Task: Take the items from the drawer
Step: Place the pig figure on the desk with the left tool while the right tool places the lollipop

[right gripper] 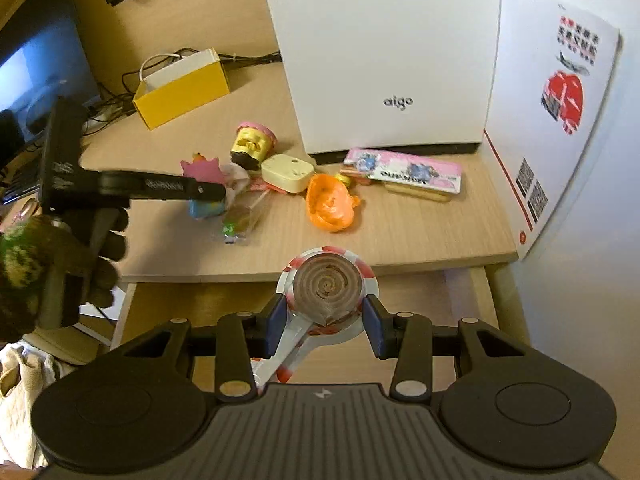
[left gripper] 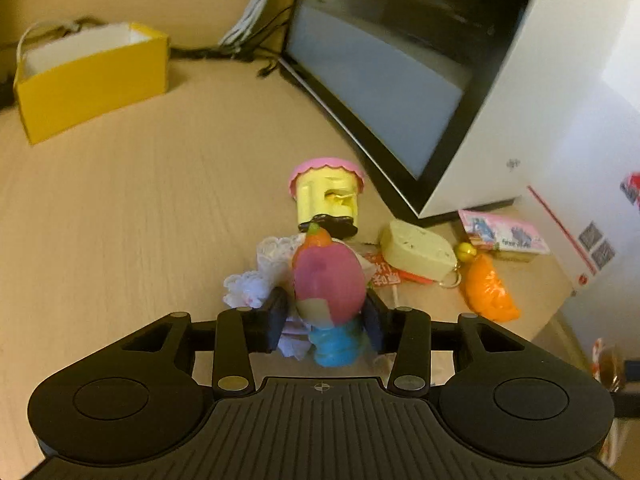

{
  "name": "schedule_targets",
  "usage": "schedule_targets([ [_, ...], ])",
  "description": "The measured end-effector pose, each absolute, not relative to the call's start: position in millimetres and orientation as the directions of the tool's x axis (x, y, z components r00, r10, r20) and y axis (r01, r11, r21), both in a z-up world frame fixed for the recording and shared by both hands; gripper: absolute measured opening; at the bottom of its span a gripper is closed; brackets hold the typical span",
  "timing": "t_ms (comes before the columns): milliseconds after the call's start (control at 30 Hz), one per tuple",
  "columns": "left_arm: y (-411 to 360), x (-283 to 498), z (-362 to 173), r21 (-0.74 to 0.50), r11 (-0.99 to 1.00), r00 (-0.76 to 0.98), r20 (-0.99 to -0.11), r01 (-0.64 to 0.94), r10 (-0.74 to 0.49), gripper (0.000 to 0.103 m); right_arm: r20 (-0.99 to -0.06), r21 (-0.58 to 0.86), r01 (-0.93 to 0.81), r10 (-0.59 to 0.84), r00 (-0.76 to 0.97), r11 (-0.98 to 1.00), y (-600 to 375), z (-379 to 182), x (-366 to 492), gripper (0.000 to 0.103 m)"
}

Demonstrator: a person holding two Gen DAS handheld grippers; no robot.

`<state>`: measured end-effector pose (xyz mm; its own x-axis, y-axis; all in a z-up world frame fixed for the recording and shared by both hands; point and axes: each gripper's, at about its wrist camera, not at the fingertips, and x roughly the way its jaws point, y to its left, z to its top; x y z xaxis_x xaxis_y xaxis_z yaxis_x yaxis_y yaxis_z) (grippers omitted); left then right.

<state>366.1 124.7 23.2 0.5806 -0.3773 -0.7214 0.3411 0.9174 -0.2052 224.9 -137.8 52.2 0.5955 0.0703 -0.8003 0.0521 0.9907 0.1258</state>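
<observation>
In my right gripper [right gripper: 325,314] I hold a wrapped spiral lollipop [right gripper: 326,288], low in the middle of the right wrist view. The jaws are pinched on its round head, and its stick trails down to the lower left. It hangs just in front of the desk's [right gripper: 420,236] front edge, above the open drawer [right gripper: 456,284], whose pale inside shows below that edge.

In the left wrist view, a pink and blue toy [left gripper: 329,280] stands on the desk between the fingers of my left gripper [left gripper: 326,314]. The jaws are spread fairly wide. The left pad is clear of the toy; whether the right one touches it I cannot tell. I judge it as set down, not gripped.

Around it lies the pile already out: a pink-lidded yellow cup [left gripper: 327,194] above it, a cream block [left gripper: 416,254] and an orange pouch [left gripper: 490,292] to the right, a pink packet [left gripper: 502,236] at the foot of the white box [left gripper: 540,100]. A yellow carton [left gripper: 92,80] sits upper left.

The risks, as I see them: pulling my left fingers away crookedly could tip the tall toy into the pile. The lollipop is held only across its slick wrapper, so it could swivel or slip. Dropped too near the edge, it could fall back into the drawer.
</observation>
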Motion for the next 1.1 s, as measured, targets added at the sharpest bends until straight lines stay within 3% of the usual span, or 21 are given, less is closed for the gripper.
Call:
schedule_targets([
  [267, 144, 358, 52, -0.268, 0.910, 0.651, -0.637, 0.316, -0.414, 0.043, -0.816, 0.138, 0.090, 0.062, 0.575, 0.986, -155, 39, 228, 0.041],
  [500, 176, 341, 67, -0.267, 0.940, 0.733, -0.592, 0.213, -0.335, 0.043, -0.788, 0.198, 0.090, 0.104, 0.607, 0.976, -160, 46, 255, 0.041],
  [833, 203, 305, 66, -0.303, 0.941, 0.733, -0.605, 0.149, -0.311, 0.042, -0.678, 0.336, 0.014, 0.231, 0.697, 0.942, -131, 52, 347, 0.043],
  [967, 198, 294, 55, -0.302, 0.936, 0.689, -0.641, 0.179, -0.339, 0.042, -0.716, 0.235, -0.011, 0.181, 0.674, 0.972, -114, 38, 364, 0.051],
  [1100, 196, 291, 42, -0.313, 0.932, 0.681, -0.644, 0.180, -0.348, 0.041, -0.726, 0.229, -0.012, 0.179, 0.664, 0.973, -119, 37, 346, 0.057],
])
